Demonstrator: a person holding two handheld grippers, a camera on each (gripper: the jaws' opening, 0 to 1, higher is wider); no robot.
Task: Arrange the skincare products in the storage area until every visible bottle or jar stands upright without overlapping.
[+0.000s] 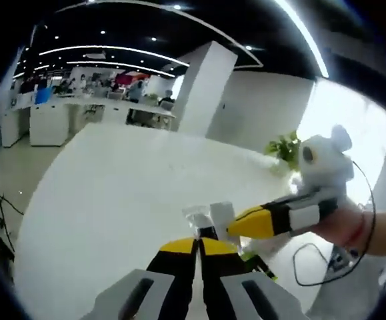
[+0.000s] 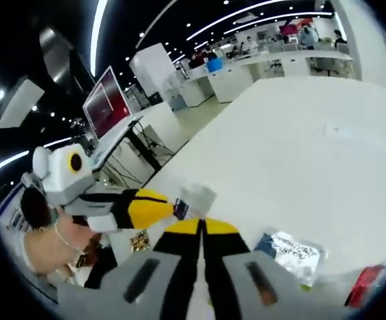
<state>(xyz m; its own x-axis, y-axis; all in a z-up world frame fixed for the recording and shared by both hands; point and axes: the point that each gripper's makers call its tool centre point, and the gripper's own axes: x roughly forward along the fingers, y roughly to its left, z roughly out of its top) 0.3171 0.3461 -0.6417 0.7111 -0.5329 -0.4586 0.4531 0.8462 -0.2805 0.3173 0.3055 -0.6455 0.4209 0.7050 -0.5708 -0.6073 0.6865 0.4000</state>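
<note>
A packet (image 2: 287,253) lies on the table (image 2: 299,153), right of the right gripper (image 2: 201,230).

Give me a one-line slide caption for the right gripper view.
Both grippers meet at a small clear item over the white table, with a printed sachet lying nearby.

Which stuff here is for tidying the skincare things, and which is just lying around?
For the job:
small clear item, just past the fingertips, kind unclear
left gripper
right gripper
table

Just lying about:
packet, perhaps a sample
red thing
plant
monitor
</note>
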